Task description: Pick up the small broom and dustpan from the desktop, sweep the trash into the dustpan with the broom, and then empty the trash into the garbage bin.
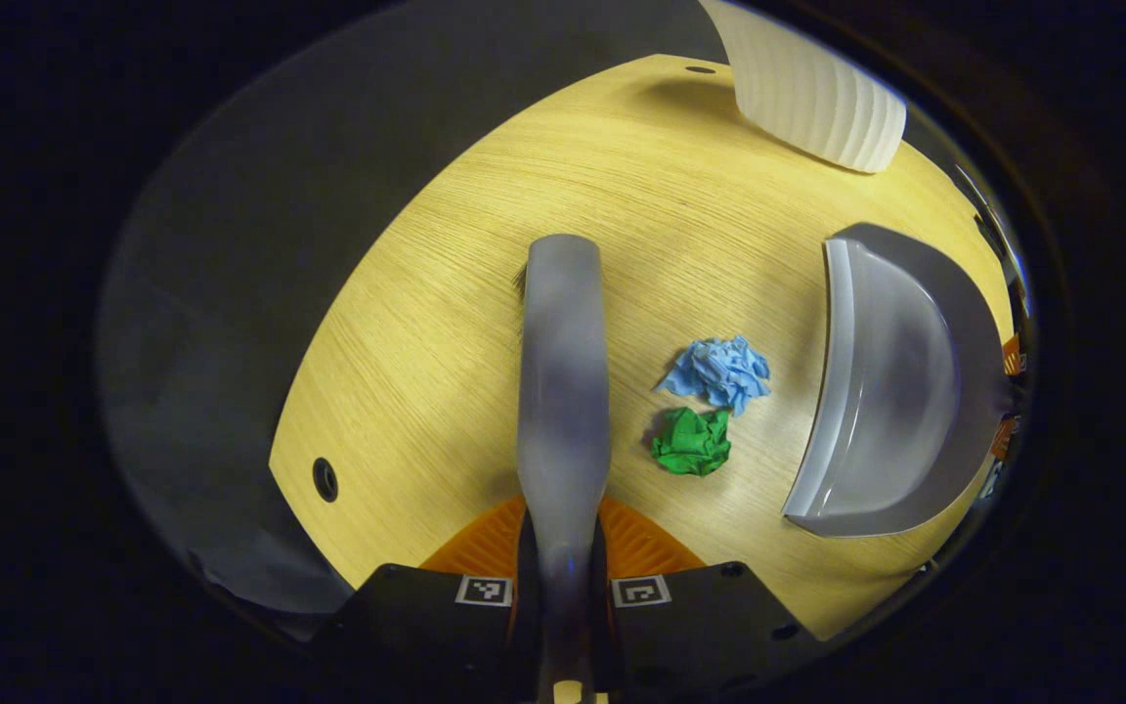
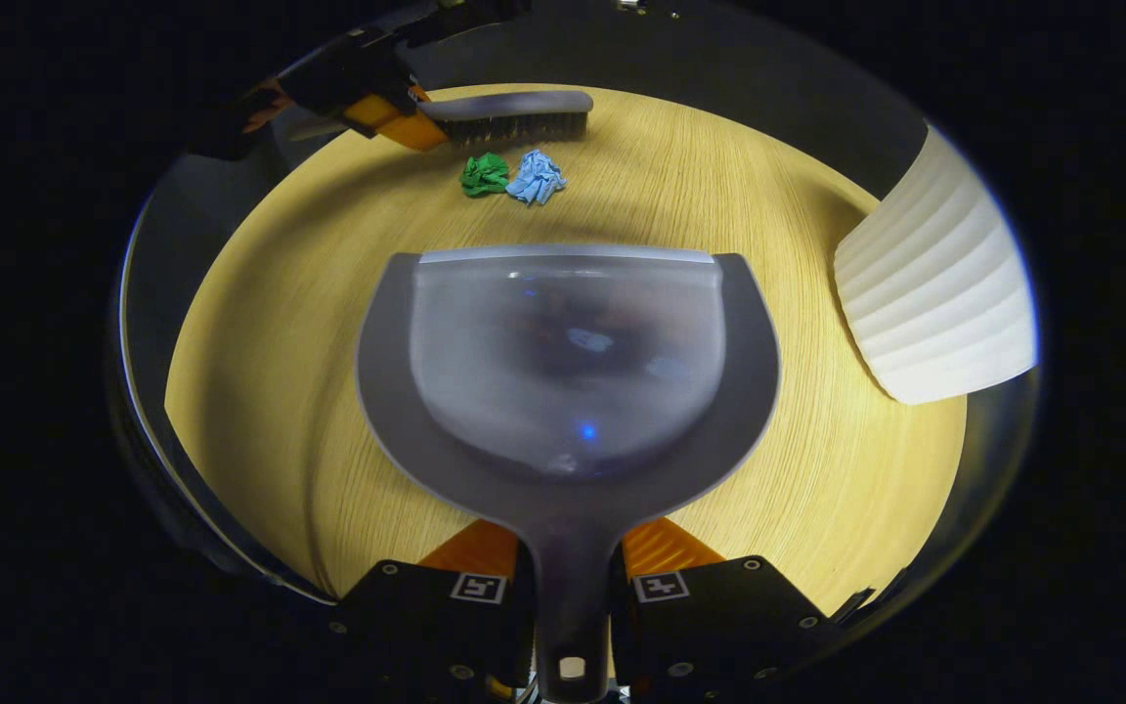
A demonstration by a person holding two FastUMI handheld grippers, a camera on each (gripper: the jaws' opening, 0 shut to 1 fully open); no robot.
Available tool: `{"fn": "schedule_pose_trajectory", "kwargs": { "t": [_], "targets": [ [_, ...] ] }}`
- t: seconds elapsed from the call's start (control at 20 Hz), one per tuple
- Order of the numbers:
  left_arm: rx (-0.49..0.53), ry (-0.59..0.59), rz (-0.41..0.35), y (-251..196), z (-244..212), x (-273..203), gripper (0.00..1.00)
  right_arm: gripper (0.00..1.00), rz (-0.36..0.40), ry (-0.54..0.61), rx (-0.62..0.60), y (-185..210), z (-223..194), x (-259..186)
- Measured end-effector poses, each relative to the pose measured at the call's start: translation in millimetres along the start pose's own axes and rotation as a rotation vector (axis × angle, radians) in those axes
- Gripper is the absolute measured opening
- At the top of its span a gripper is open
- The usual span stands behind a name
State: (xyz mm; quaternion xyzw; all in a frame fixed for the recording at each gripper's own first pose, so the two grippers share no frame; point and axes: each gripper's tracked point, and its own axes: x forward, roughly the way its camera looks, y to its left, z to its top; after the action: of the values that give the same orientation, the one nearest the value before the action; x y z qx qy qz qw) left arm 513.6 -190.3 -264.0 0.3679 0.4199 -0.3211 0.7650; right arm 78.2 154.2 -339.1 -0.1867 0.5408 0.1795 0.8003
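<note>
left gripper: jaws clamped tight on the broom handle, one finger each side, handle running straight out between them in the left gripper view
right gripper: same deal, jaws pinched on the dustpan's handle stub, fingers pressed against both sides of it
broom: small grey one, seen from the back in its own gripper's view so it's basically a long grey bar pointing away over the desk; from the right gripper view you get it side-on, dark bristles pointing down at the wood, looks like they're touching the desktop or just off it, hard to say at that size
dustpan: grey with a frosted see-through scoop, flat front lip facing the trash, nothing inside it; in the left gripper view it sits off to the right with its open edge turned toward the paper balls
blue paper ball: crumpled, on the bare wood between broom and dustpan, touching the green one or as good as
green paper ball: crumpled too, right next to the blue; in the right gripper view both sit just on the near side of the bristles, a clear gap of desk before the pan lip
desktop: light wood grain, rounded edge, small dark hole near the left corner
garbage bin: white, ribbed wall, stands past the dustpan's right side, well apart from the trash
</note>
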Motion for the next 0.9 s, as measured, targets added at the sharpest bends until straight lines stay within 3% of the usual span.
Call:
{"fn": "schedule_pose_trajectory", "kwargs": {
  "t": [0.1,0.15,0.2,0.6,0.75,0.9],
  "targets": [
    [0.020,0.006,-0.038,-19,-4,6,0.22,0.33,0.003,0.000,0.000,-1,-1,0],
    [0.025,0.008,-0.053,-28,-6,8,0.23,0.37,0.004,0.000,0.002,-1,-1,1],
    [0.023,0.013,-0.069,-37,-8,10,0.22,0.33,0.008,-0.001,0.007,0,-1,1],
    [-0.020,0.002,-0.282,-121,-17,4,0.23,0.33,-0.003,-0.034,0.004,-3,2,5],
    [0.029,-0.008,-0.309,-131,-21,3,0.23,0.33,-0.005,-0.039,-0.004,-5,0,5],
    [0.002,-0.018,-0.337,-133,-20,-3,0.23,0.33,-0.001,-0.047,-0.012,-5,-1,5]
  ]
}}
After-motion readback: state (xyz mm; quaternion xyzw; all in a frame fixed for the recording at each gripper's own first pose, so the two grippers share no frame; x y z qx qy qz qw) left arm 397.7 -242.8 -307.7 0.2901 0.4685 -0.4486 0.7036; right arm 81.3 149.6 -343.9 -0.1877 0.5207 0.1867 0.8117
